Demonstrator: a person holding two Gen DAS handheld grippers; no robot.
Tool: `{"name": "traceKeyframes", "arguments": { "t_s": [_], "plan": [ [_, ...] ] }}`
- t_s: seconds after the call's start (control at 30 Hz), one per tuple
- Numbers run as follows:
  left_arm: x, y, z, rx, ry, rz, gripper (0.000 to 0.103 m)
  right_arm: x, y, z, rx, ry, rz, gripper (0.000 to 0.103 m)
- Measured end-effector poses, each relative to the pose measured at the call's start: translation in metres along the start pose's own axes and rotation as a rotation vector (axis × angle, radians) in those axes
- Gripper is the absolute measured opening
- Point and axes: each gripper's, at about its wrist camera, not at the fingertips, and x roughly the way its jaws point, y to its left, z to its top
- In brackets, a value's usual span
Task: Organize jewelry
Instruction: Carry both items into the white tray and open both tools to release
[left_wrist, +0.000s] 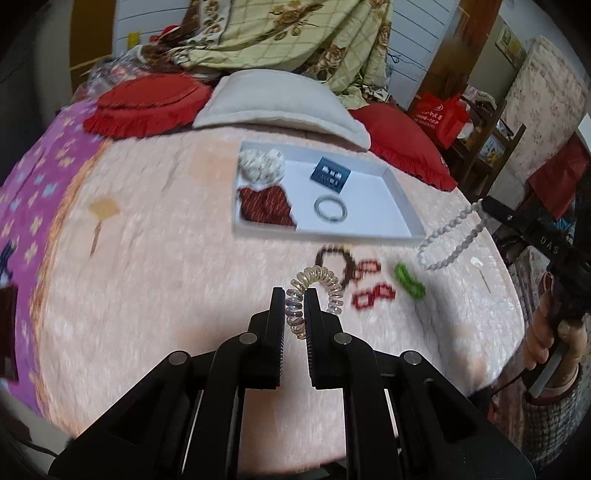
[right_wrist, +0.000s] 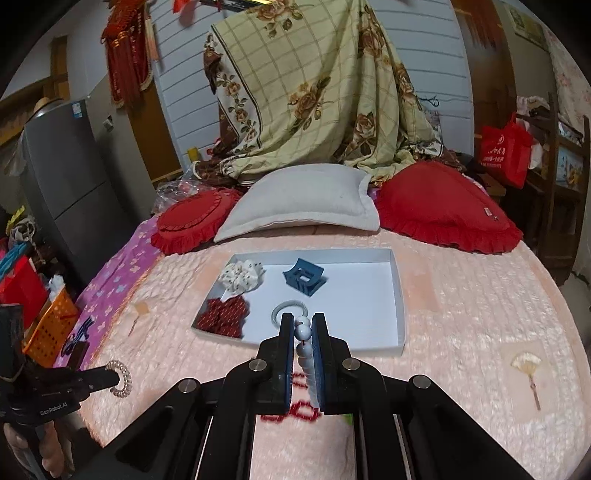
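From the left wrist view, the left gripper (left_wrist: 296, 295) has its fingers clenched on a clear spiral hair tie (left_wrist: 314, 293), which arches up and to the right out of the grip, held above the pink bedspread (left_wrist: 155, 295). At about 12 o'clock from it lies the white tray (left_wrist: 404, 206), already holding a white patterned scrunchie (left_wrist: 260, 164), a dark red scrunchie (left_wrist: 266, 205), a blue hair claw (left_wrist: 330, 175) and a grey hair band (left_wrist: 331, 209). Between gripper and tray, loose on the bedspread, lie a dark red bead bracelet (left_wrist: 334, 258), two red clips (left_wrist: 373, 293) and a green hair tie (left_wrist: 409, 282); they are blurred, so their exact kind is unsure. At 2 o'clock the right gripper (left_wrist: 484, 208) carries a white bead bracelet (left_wrist: 448, 240) that hangs in a loop. From the right wrist view, the right gripper (right_wrist: 303, 325) has its fingers closed on that white bead bracelet (right_wrist: 303, 334), just short of the tray's near edge (right_wrist: 400, 314) at 12 o'clock; the four sorted pieces show inside it. The left gripper (right_wrist: 110, 378) sits at 9 o'clock with the spiral hair tie (right_wrist: 121, 378) in its grip. In my judgement the job is about half done: four pieces are in, two are in hand, and roughly four are left on the bed
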Motion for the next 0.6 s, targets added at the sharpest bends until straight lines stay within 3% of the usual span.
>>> {"name": "traceKeyframes", "arguments": {
  "t_s": [0.13, 0.4, 0.6],
  "plan": [
    [0.03, -0.01, 0.04, 0.045, -0.004, 0.049, 0.009, 0.035, -0.01, 0.019, 0.003, 0.036, -0.012, 0.009],
    [0.126, -0.016, 0.115, 0.07, 0.077, 0.097, 0.009, 0.107, -0.028, 0.055, 0.003, 0.103, -0.047, 0.009],
    [0.192, -0.01, 0.158, 0.034, 0.131, 0.092, 0.009, 0.163, -0.035, 0.088, 0.055, 0.121, -0.023, 0.009]
  ]
}}
